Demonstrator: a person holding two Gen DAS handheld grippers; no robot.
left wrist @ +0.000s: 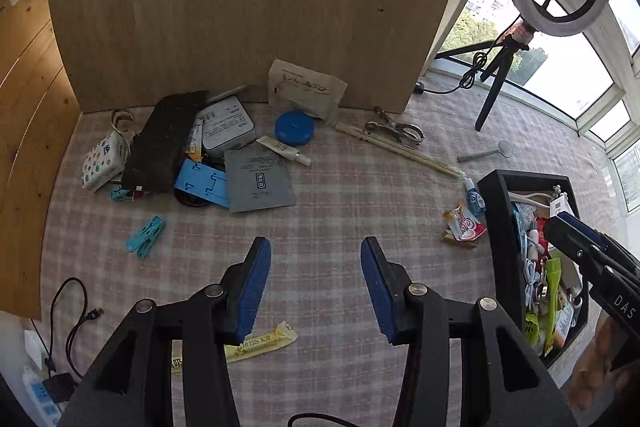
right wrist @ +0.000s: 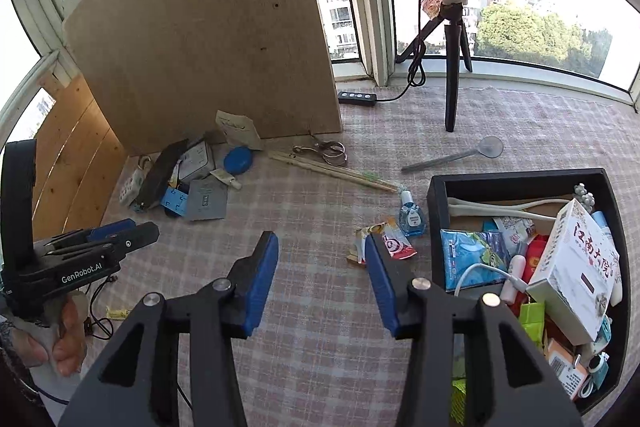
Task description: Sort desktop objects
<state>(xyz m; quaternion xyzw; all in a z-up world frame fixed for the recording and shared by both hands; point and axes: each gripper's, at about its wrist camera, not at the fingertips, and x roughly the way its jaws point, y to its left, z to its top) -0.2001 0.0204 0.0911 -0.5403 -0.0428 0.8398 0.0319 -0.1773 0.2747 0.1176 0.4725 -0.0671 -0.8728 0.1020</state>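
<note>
Left gripper (left wrist: 316,283): jaws apart, nothing between, above checked tablecloth (left wrist: 340,195). Right gripper (right wrist: 322,283): jaws apart, empty, beside black tray (right wrist: 434,227).

Left wrist view only: teal clothespin (left wrist: 146,231), yellow sachet (left wrist: 262,341) under left finger, white power strip (left wrist: 40,393) at bottom-left corner.

Right wrist view only: tray contents legible, white box with red Chinese characters (right wrist: 576,267), blue wipes packet (right wrist: 470,257); black inline switch (right wrist: 357,97) near plywood board (right wrist: 208,39).

Both views: clutter pile by board with blue round tin (left wrist: 294,129), grey pouch (left wrist: 258,181); chopsticks (left wrist: 400,149), eye-drop bottle (right wrist: 411,215), red snack wrapper (right wrist: 394,245) near tray.
</note>
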